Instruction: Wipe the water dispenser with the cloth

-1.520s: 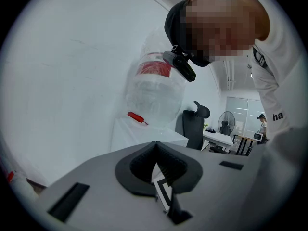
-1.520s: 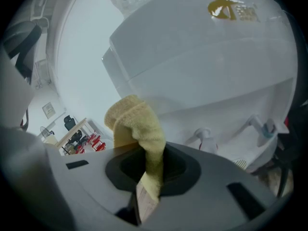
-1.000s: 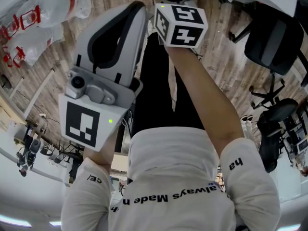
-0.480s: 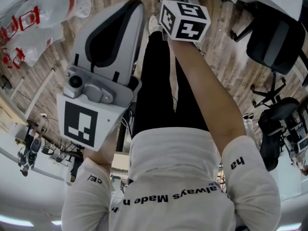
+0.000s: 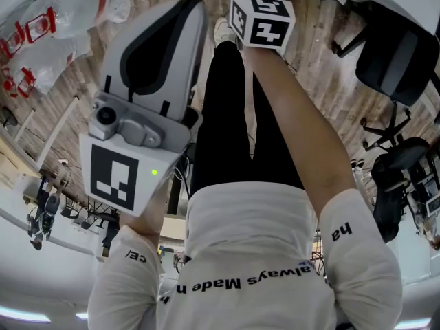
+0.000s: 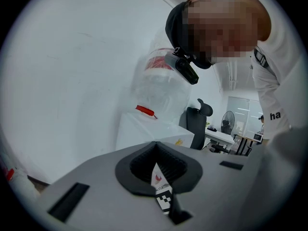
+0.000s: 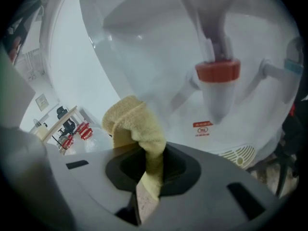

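Observation:
The white water dispenser fills the right gripper view, with its red tap just ahead and a round drip grille lower right. My right gripper is shut on a yellow cloth, whose bunched end stands up close to the dispenser front. In the head view only that gripper's marker cube shows, at the top centre. My left gripper hangs to the left, held back from the dispenser. In its own view the left gripper is shut with nothing in it, facing the dispenser's clear bottle.
Packs of water bottles lie on the wooden floor at the left. A black office chair stands at the right. The person's head and torso lean over the left gripper, and a blue tap sits at the dispenser's right edge.
The right gripper's marker cube has shifted slightly up and away along the outstretched arm. The left gripper has hardly moved.

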The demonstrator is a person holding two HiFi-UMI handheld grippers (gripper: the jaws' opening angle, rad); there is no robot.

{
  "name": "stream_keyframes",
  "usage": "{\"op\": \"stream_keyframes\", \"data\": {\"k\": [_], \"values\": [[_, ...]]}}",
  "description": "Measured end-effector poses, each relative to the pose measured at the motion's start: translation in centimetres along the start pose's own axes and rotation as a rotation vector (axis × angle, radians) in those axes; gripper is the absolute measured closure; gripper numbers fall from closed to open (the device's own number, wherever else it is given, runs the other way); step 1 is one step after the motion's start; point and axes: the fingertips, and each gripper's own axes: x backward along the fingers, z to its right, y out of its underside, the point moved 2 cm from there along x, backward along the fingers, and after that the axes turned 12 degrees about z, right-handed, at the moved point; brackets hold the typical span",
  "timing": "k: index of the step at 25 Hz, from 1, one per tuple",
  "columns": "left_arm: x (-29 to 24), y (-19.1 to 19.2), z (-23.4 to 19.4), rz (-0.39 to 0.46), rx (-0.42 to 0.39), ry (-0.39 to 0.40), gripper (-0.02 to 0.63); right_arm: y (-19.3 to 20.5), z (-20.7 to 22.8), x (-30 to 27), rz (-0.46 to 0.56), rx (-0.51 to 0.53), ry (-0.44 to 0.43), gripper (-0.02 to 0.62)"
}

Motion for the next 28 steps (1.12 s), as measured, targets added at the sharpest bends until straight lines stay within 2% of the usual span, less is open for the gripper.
{"op": "stream_keyframes", "data": {"k": [28], "values": [[0.3,2.2,-0.8,-0.044,0.016,-0.003,0.588,7.5,3.8,-5.3,-0.152,0.175,-0.003,0.535]]}}
